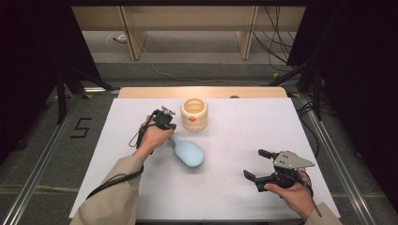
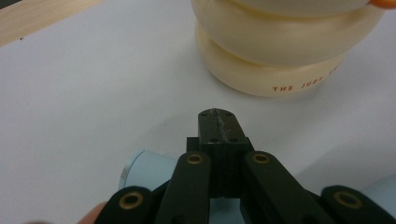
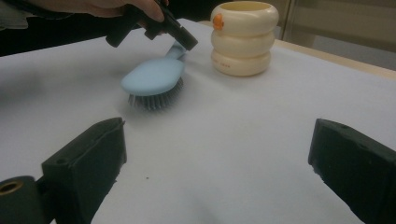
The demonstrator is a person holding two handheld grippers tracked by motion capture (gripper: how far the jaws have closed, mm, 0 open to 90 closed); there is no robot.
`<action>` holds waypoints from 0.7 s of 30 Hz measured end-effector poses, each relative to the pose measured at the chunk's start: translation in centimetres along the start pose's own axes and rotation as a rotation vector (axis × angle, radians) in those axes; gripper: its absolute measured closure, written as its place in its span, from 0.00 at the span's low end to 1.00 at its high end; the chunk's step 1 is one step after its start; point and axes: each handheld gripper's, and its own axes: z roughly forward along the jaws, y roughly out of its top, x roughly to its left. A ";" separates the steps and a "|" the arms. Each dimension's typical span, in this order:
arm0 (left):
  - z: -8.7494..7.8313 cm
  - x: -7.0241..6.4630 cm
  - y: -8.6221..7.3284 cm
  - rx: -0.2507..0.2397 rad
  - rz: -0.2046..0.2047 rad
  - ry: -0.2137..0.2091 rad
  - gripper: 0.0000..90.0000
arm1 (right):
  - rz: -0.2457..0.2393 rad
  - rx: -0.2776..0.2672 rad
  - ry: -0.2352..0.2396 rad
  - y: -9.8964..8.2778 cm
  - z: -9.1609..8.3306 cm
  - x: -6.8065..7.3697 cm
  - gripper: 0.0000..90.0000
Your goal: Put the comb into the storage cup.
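Pale-blue hairbrush (image 1: 187, 152) — oval head, bristles down — beside the left gripper (image 2: 219, 122), jaws pressed together.

Ringed cream holder (image 1: 194, 114) just beyond brush (image 1: 187, 152); open tabletop (image 1: 234, 187) elsewhere

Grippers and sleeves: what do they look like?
Both grippers are black with brass-coloured pivot pins. The right gripper carries a grey three-cornered plate and has blocky black fingers. The left gripper trails a black cable. Both sleeves are beige.
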 end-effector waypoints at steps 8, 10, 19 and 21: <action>0.3 -0.2 0.0 0.051 0.006 0.010 1.00 | 0.004 0.010 0.004 -0.1 0.0 0.0 0.07; 0.1 -0.2 0.1 0.097 0.013 0.023 1.00 | 0.007 0.013 0.009 -0.1 0.1 0.1 0.08; -0.8 0.0 -0.2 0.199 0.029 0.025 1.00 | 0.010 0.018 0.013 -0.1 0.1 0.1 0.08; -1.2 0.2 -0.5 0.217 0.021 0.014 1.00 | 0.006 0.016 0.012 -0.1 0.2 0.1 0.08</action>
